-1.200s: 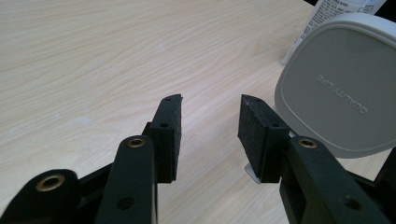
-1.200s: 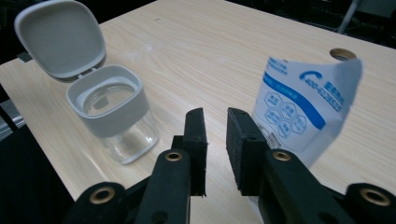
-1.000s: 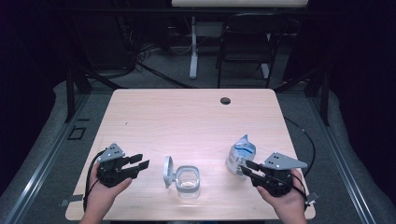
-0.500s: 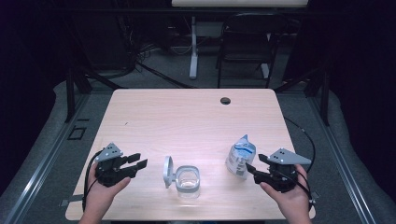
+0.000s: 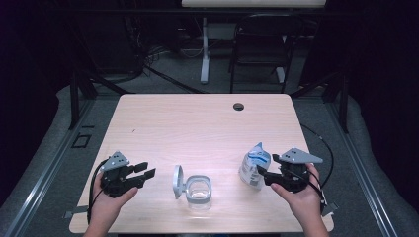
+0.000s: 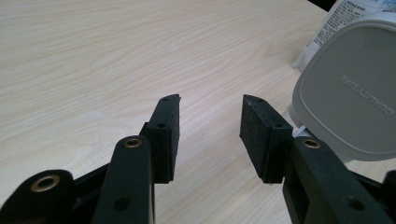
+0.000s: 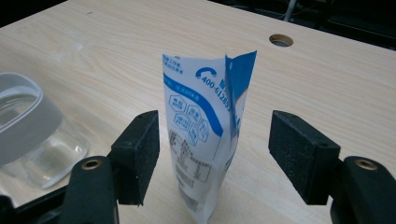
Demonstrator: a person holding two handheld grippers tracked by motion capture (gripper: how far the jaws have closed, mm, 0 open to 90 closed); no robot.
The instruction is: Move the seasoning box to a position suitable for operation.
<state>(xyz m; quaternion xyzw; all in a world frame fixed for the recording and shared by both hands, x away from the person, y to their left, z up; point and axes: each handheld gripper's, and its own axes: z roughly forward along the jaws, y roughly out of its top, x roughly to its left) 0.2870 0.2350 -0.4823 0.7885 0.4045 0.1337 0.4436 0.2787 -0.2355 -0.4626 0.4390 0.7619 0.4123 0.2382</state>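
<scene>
A white and blue pouch (image 5: 254, 164) stands upright on the table's front right. In the right gripper view the pouch (image 7: 205, 140) rises between the jaws of my right gripper (image 7: 215, 149), and neither pad touches it. Those jaws have just been opening, and my right gripper (image 5: 262, 174) is open just right of the pouch. A clear glass jar (image 5: 199, 190) sits at the front middle, its grey hinged lid (image 5: 177, 181) swung up on its left. My left gripper (image 5: 142, 173) is open and empty left of the jar, with the lid (image 6: 350, 102) to the right of its jaws.
The wooden table (image 5: 197, 128) has a round cable hole (image 5: 238, 106) near its far edge. Bare wood stretches behind the jar and pouch. A chair (image 5: 259, 54) and a stand stay on the floor beyond the table. A cable trails from each gripper toward the front edge.
My right gripper's jaws have spread apart and let go of the pouch, and the hand has drawn back a little to the right. The pouch stays upright. The left hand has kept still.
</scene>
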